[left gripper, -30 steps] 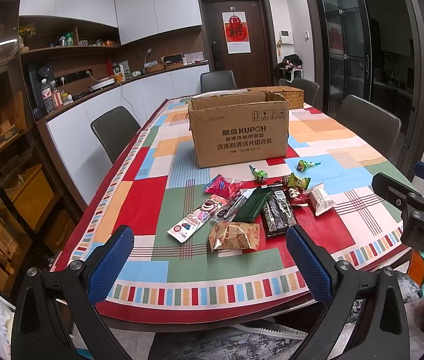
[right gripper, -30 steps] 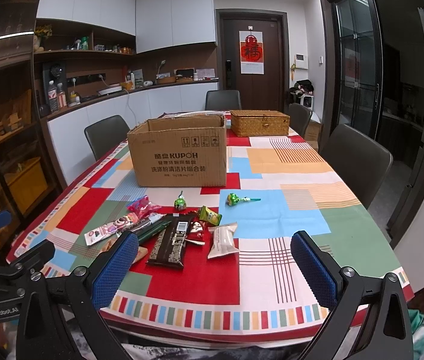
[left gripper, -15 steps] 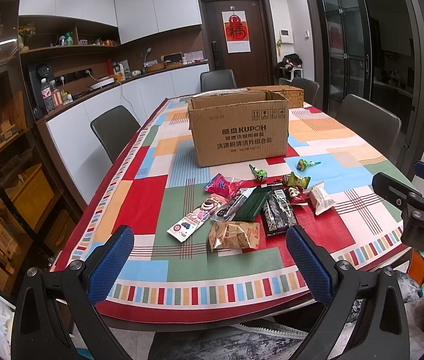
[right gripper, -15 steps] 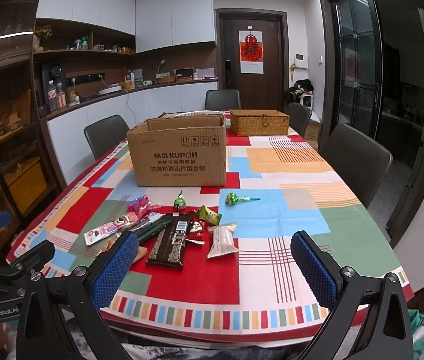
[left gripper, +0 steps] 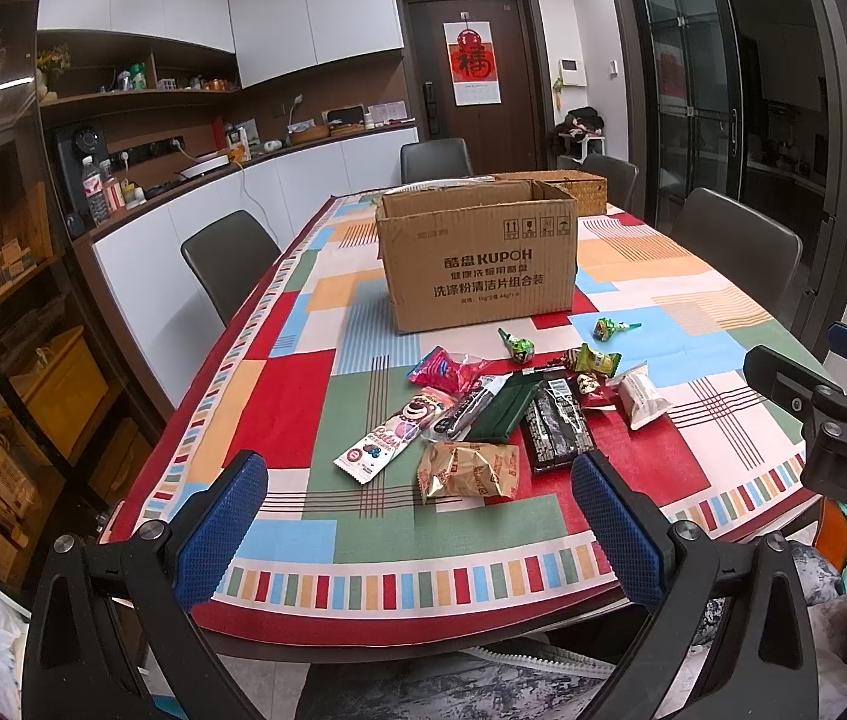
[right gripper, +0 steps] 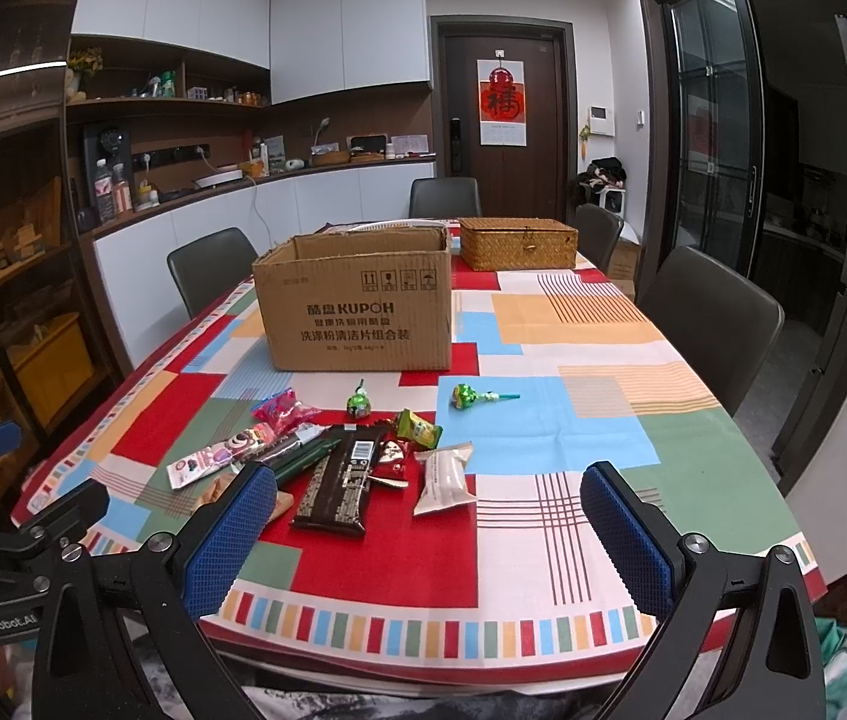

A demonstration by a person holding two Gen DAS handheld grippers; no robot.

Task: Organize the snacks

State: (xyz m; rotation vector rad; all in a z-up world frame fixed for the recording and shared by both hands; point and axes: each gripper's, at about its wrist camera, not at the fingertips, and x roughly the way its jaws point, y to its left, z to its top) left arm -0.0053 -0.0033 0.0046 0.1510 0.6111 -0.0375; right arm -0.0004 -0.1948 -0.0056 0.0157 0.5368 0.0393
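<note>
Snacks [left gripper: 501, 408] heaped mid-table on patchwork tablecloth [left gripper: 303, 396], just before open cardboard box [left gripper: 477, 264].
Left gripper [left gripper: 417, 522] and right gripper [right gripper: 429, 534] both spread wide, empty, poised at near table edge.

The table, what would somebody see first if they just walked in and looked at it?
Probably the big open cardboard box standing in the middle of the bright patchwork tablecloth. Next, the heap of snack packets scattered in front of it, with one green lollipop lying apart on a blue patch to the right.
</note>
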